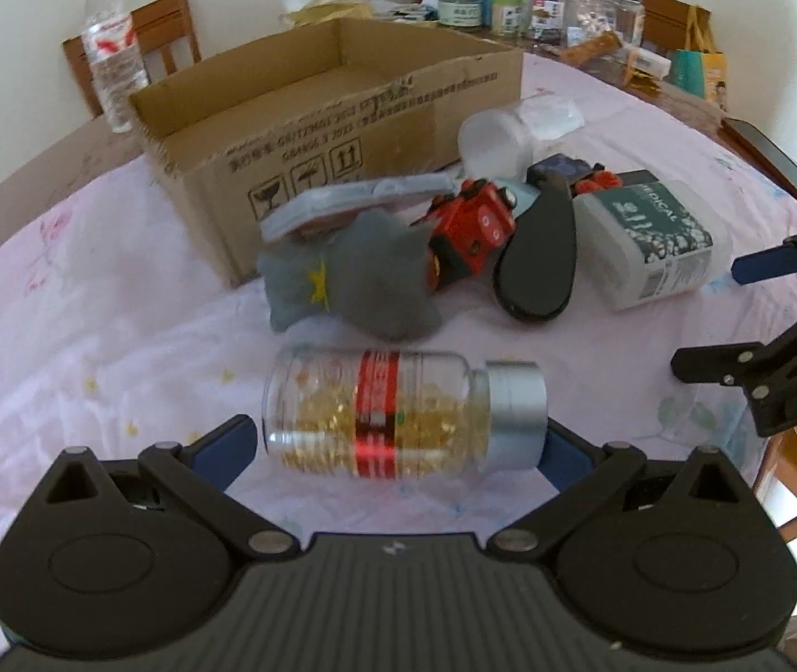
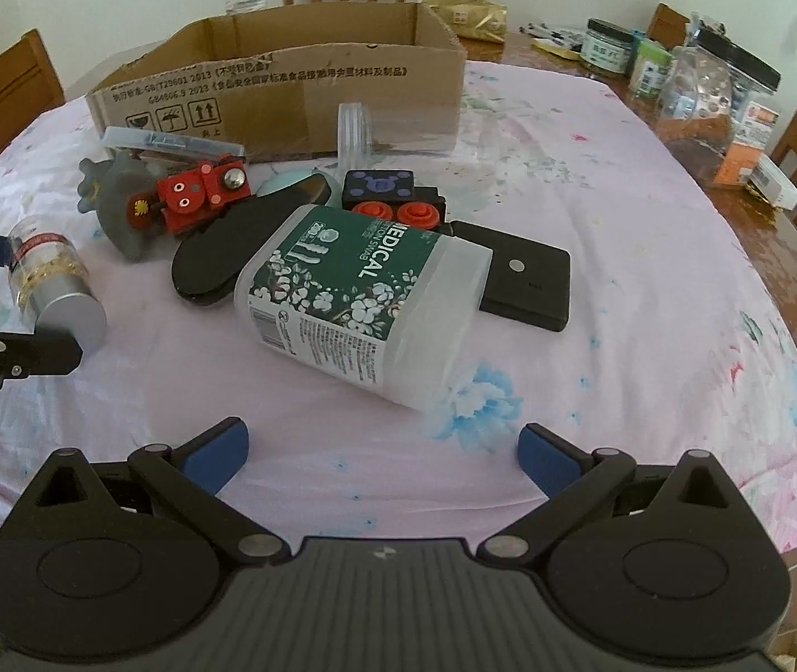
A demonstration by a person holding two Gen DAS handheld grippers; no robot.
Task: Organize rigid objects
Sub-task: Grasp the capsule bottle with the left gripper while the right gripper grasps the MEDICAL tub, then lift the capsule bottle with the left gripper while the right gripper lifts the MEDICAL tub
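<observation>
We've got the left tool (image 1: 401,439) spread wide w/ the capsule bottle (image 1: 398,414) lying sideways between its pads, lined up for an end-to-end grab. Right tool (image 2: 384,451) wide, empty, facing the swab tub (image 2: 364,302) reading "MEDICAL". Carton (image 1: 308,129) at 12 o'clock, upright-arrow marks printed.

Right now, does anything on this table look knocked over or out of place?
Yes. The capsule bottle lies on its side between the left tongs, and the cotton swab tub lies tipped over on a black case. The cardboard box looks empty.
</observation>
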